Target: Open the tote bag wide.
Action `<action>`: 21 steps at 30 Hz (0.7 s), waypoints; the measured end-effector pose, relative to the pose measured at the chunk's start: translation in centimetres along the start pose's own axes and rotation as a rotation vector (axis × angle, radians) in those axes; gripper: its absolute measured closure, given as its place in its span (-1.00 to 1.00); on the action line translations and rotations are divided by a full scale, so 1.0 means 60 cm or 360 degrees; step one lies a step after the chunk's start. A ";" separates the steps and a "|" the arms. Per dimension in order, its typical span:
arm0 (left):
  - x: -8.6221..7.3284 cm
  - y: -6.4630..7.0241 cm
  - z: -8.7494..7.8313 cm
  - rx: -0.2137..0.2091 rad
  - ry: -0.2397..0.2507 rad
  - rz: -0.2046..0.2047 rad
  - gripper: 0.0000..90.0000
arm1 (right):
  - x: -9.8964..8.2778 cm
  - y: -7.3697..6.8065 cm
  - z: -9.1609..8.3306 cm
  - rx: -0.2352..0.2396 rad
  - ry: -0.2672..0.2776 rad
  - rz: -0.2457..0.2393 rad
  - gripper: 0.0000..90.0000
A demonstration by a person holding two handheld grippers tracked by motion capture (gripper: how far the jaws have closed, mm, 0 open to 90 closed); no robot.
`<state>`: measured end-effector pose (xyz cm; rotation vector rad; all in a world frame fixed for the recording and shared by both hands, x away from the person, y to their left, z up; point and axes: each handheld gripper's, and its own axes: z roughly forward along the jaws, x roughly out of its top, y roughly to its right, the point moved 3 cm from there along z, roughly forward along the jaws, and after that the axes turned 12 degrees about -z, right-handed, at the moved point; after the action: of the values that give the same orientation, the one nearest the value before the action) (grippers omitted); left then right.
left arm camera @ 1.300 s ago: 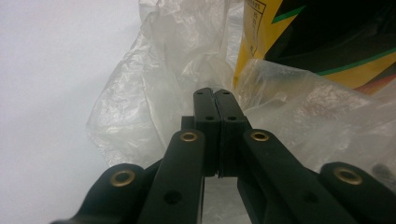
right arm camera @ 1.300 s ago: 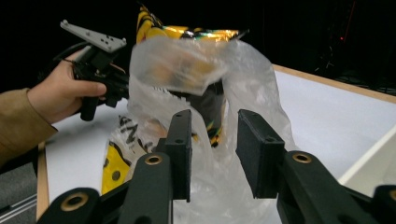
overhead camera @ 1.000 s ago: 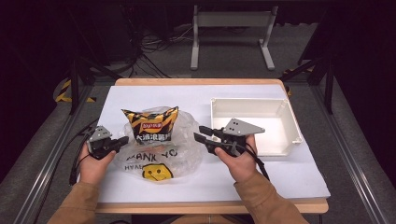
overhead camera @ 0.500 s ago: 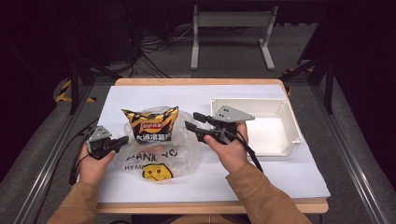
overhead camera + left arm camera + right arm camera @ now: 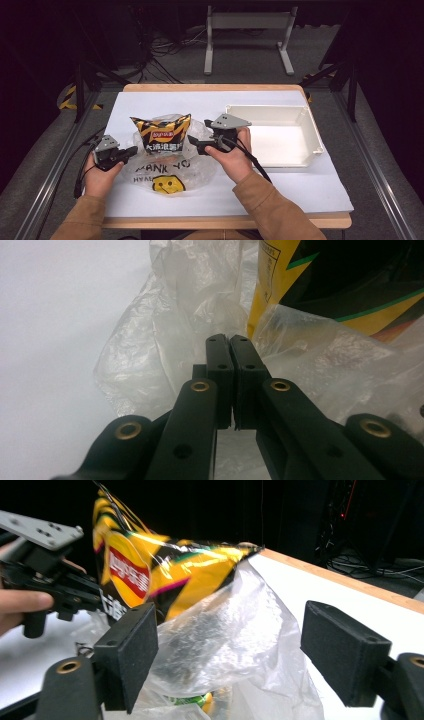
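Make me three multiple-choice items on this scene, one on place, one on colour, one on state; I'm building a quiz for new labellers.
1. Where does the white tray sit?
A. right part of the table
B. left part of the table
C. on the floor

2. What colours is the chip bag?
A. blue and white
B. yellow and black
C. plain green

3. How stand the right gripper's jaws?
A. shut on the chip bag
B. shut on nothing
C. wide open

Answers:
1 A: in the high view the tray lies right of the plastic bag.
2 B: yellow with black stripes and a red logo.
3 C: the right gripper view shows its pads far apart around the plastic.
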<state>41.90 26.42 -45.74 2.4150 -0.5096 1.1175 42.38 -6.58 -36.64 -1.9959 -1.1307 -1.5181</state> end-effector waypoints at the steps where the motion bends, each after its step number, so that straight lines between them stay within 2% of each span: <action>1: 0.000 0.000 0.000 0.0001 0.0003 -0.0004 0.95 | -0.003 0.000 0.004 0.0008 -0.0001 0.0006 -0.51; 6: -0.001 0.000 0.001 -0.0009 -0.0005 -0.0001 0.94 | -0.017 0.003 0.018 0.0034 -0.0006 0.0037 -0.50; 7: -0.001 0.000 0.001 -0.0009 -0.0004 -0.0001 0.94 | -0.020 0.003 0.020 0.0039 -0.0023 0.0023 -0.39; 8: -0.001 0.000 0.001 -0.0010 -0.0004 -0.0002 0.94 | -0.023 0.003 0.020 0.0044 -0.0053 -0.0010 -0.12; 9: -0.001 0.000 0.001 -0.0010 -0.0004 -0.0002 0.94 | -0.023 0.003 0.020 0.0044 -0.0053 -0.0010 -0.12; 10: -0.002 0.000 0.000 -0.0010 -0.0004 -0.0007 0.94 | -0.027 0.003 0.016 0.0049 -0.0083 -0.0040 0.38; 11: -0.002 0.000 0.000 -0.0010 -0.0004 -0.0007 0.94 | -0.027 0.003 0.016 0.0049 -0.0083 -0.0040 0.38; 12: -0.002 0.000 -0.001 -0.0011 -0.0005 -0.0007 0.94 | -0.030 0.005 0.012 0.0032 -0.0112 -0.0062 0.71; 13: -0.002 0.000 -0.002 -0.0011 -0.0004 -0.0004 0.94 | -0.031 0.007 0.010 0.0018 -0.0127 -0.0072 0.84; 16: -0.001 0.001 -0.004 -0.0014 0.0008 0.0003 0.94 | -0.034 0.009 0.007 -0.0020 -0.0154 -0.0079 0.96; 19: -0.002 0.001 -0.003 -0.0014 0.0004 -0.0005 0.94 | -0.041 0.012 0.006 -0.0059 -0.0191 -0.0067 0.97; 21: -0.004 0.000 0.000 -0.0017 -0.0025 -0.0012 0.93 | -0.051 0.010 0.010 -0.0067 -0.0207 -0.0053 0.97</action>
<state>41.77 26.46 -45.96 2.4164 -0.5098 1.0904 42.94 -7.59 -39.57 -2.1409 -1.1976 -1.4575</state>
